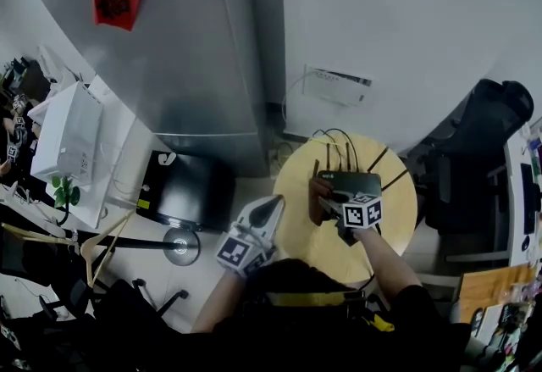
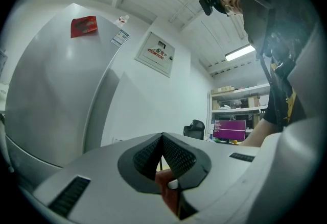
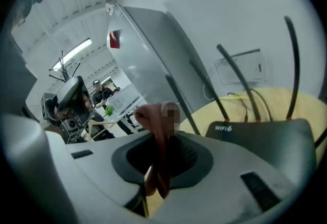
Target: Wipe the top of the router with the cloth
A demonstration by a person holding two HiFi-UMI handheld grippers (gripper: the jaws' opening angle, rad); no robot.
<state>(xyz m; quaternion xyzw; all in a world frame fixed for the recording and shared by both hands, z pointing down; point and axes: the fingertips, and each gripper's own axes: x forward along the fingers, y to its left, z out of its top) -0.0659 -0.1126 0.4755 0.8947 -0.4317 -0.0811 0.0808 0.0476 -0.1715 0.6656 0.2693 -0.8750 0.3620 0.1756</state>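
A black router [image 1: 357, 184] with several thin antennas stands on the far part of a round wooden table [image 1: 309, 235]. In the right gripper view its top [image 3: 265, 133] reads WIFI6 and lies just right of the jaws. My right gripper [image 1: 332, 204] [image 3: 162, 149] is shut on a reddish-brown cloth [image 3: 153, 116], which bunches above the jaws. From the head view the cloth [image 1: 319, 189] hangs at the router's left end. My left gripper [image 1: 271, 204] [image 2: 163, 139] is shut and holds nothing. It hovers at the table's left edge, tilted up towards the fridge.
A tall grey fridge [image 1: 169, 48] stands behind the table, with a black box [image 1: 182, 188] on the floor beside it. A black office chair [image 1: 487, 120] is at the right. Cables [image 1: 334, 140] trail off the table's back. A wooden hanger [image 1: 97, 247] lies at the left.
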